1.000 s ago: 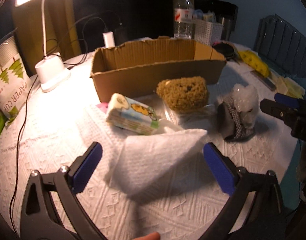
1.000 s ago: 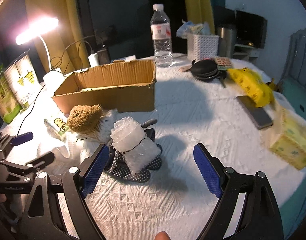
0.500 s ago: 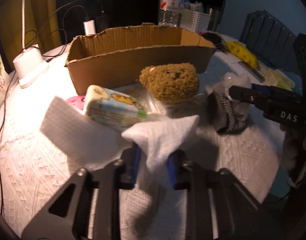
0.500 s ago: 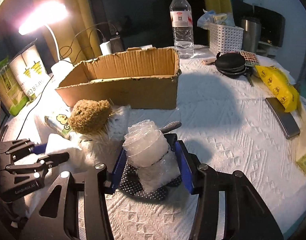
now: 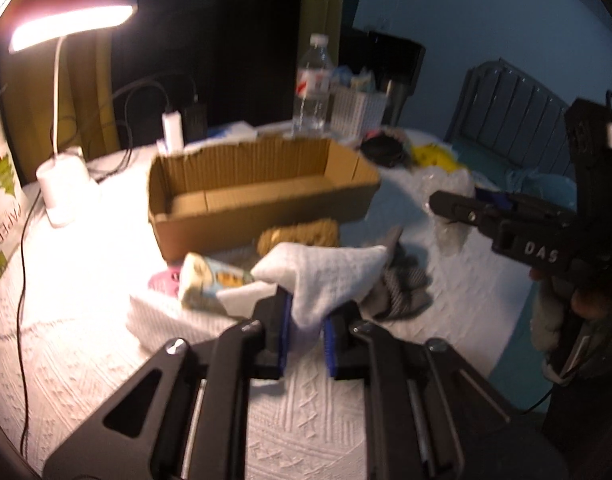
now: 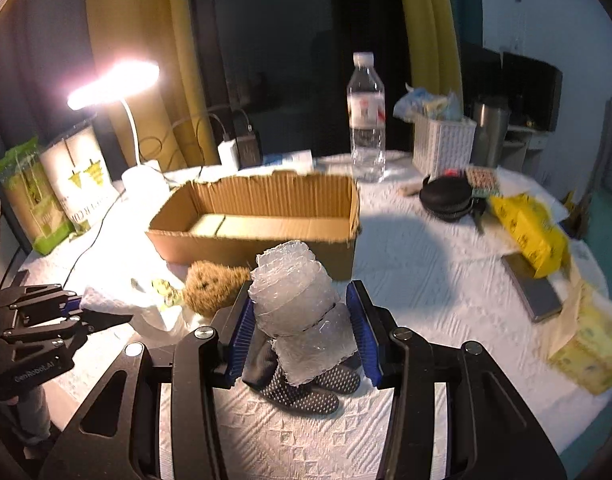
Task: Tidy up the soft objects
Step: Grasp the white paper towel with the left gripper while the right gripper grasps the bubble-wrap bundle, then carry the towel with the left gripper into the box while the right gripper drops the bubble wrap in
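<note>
Nearest, we note the left hand-held gripper (image 5: 307, 330) pinching a white cloth (image 5: 325, 276); its blue pads (image 5: 285, 330) press the cloth's lower fold, and the rest bunches up above the jaws. The view is motion-blurred. The right hand-held gripper (image 6: 304, 330) clamps a bubble-wrap roll (image 6: 296, 300) between its blue pads (image 6: 242, 332), both touching the roll's sides. Under the roll we see dotted grey socks (image 6: 302, 392) lying on the white textured surface (image 6: 405, 280); whether the roll touches them we cannot tell.

Just beyond the left gripper lie a printed tissue pack (image 5: 210, 284), a pink item (image 5: 164, 280) at its left, and a flat white pad (image 5: 162, 316) beneath the pack's near edge. Behind the cloth sits a brown fuzzy sponge (image 5: 302, 234), close to the front wall of the box (image 5: 266, 216). In the right view the same sponge (image 6: 214, 284) sits left of the roll.

The cardboard box (image 6: 258, 248) is open-topped, long side toward us. In neither view do we see anything lying in it.

Farther back: a lit desk lamp (image 6: 118, 84) at left, a water bottle (image 6: 365, 116) behind the box, a white basket (image 6: 441, 144) to its right. At right, a black round case (image 6: 447, 200), a yellow packet (image 6: 529, 228) and a phone (image 6: 533, 288), well apart from the box.
</note>
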